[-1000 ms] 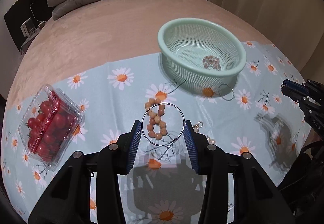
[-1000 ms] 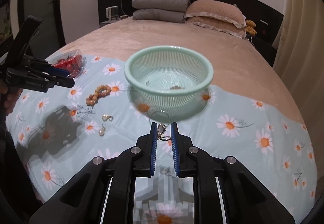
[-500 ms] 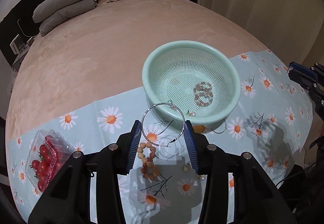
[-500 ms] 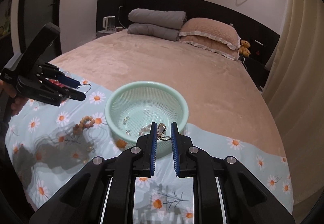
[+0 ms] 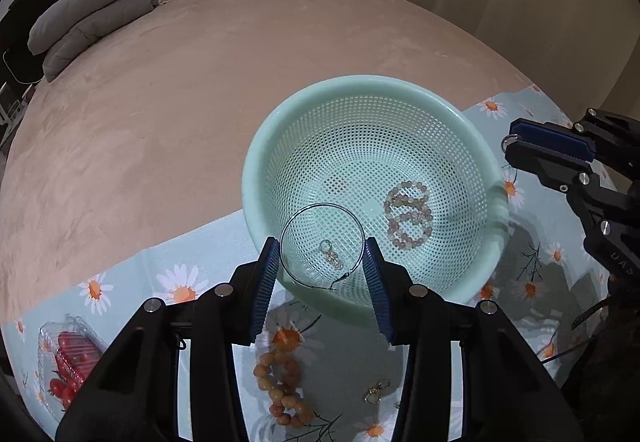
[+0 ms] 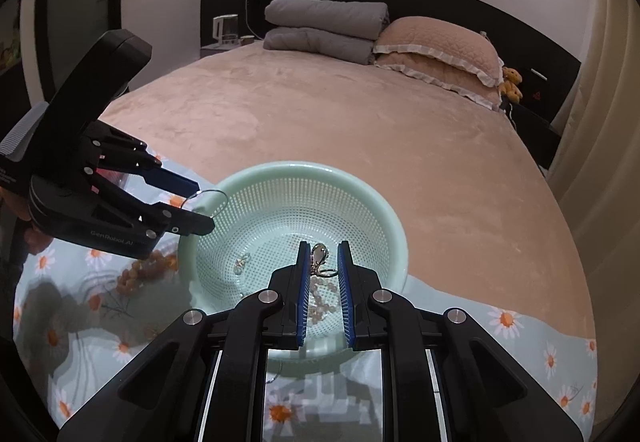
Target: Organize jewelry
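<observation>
While a thin wire hoop is clamped between the pads of the left tool, a small clasp is pinched in the right tool. Both are held above the mint basket, where a pale bead bracelet is lying. An orange bead bracelet is seen nearer, on the daisy cloth over the bed.

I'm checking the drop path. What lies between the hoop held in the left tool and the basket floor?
In the left wrist view, a small keyring charm lies under the hoop on the basket floor.
</observation>
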